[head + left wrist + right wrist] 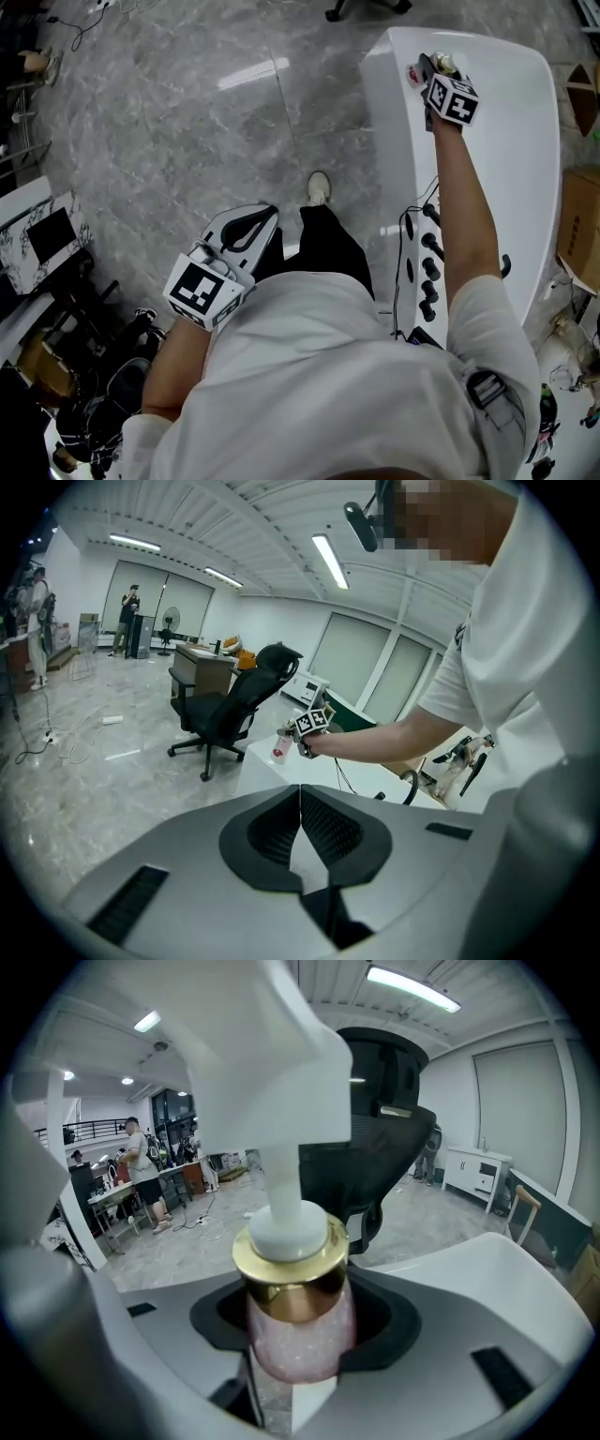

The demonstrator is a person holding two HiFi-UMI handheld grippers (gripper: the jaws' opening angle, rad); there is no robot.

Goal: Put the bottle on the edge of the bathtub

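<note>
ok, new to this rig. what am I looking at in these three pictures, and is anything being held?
There is no robot here. A person wears a head camera and carries a two-jaw gripper in each hand. The head view looks down on them and a white bathtub. The other two pictures come from cameras riding on each gripper, looking along its jaws. The marker cubes are part of the grippers.

The left gripper hangs by the person's side, jaws together and empty. The right gripper is stretched out over the tub's far end, jaws closed on a pink pump bottle with a gold collar and white pump. Black tap fittings sit on the tub's rim.
</note>
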